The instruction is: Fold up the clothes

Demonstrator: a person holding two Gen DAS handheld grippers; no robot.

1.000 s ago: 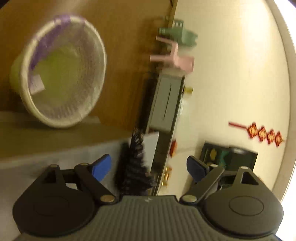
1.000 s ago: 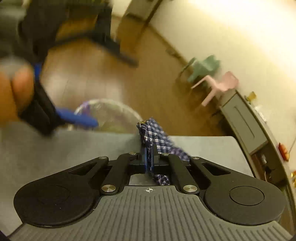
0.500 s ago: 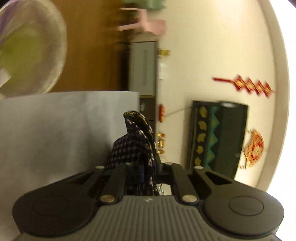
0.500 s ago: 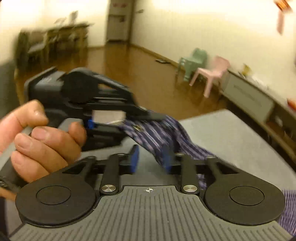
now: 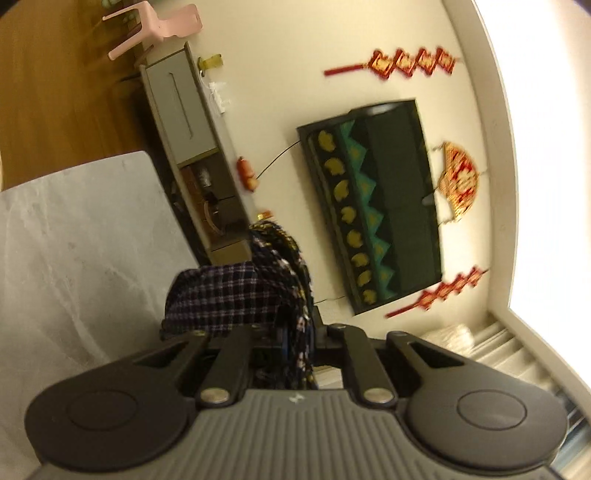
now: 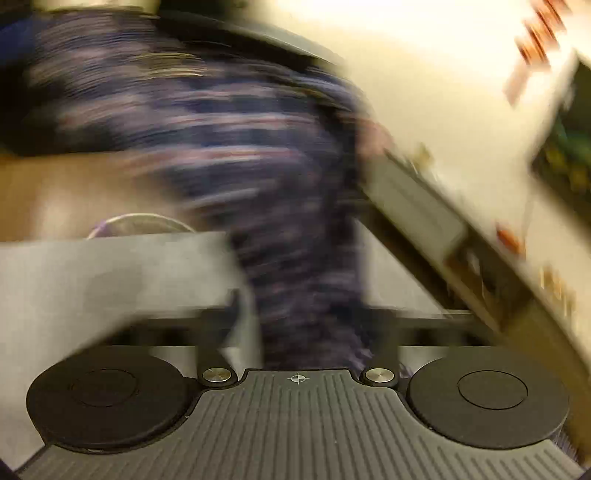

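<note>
A dark blue plaid garment [image 5: 236,291] bunches up between the fingers of my left gripper [image 5: 295,332], which holds it above the grey table [image 5: 74,240]. The left jaws are opening slightly with the cloth still pinched between them. In the right wrist view, heavily blurred, the same plaid garment [image 6: 288,184] hangs in a wide band from the upper left down into my right gripper [image 6: 314,325], which is shut on it. The grey table [image 6: 110,269] lies beneath the cloth.
A grey low cabinet [image 5: 181,107] stands along the wall past the table edge, with a pink chair [image 5: 159,26] beyond it. A dark wall screen [image 5: 388,206] and red hangings [image 5: 406,62] are on the wall. A basket rim [image 6: 140,223] shows behind the table.
My left gripper went from wide open to closed on the plaid cloth, then rose and rolled. My right gripper opened, closed again on the cloth, and swung sideways.
</note>
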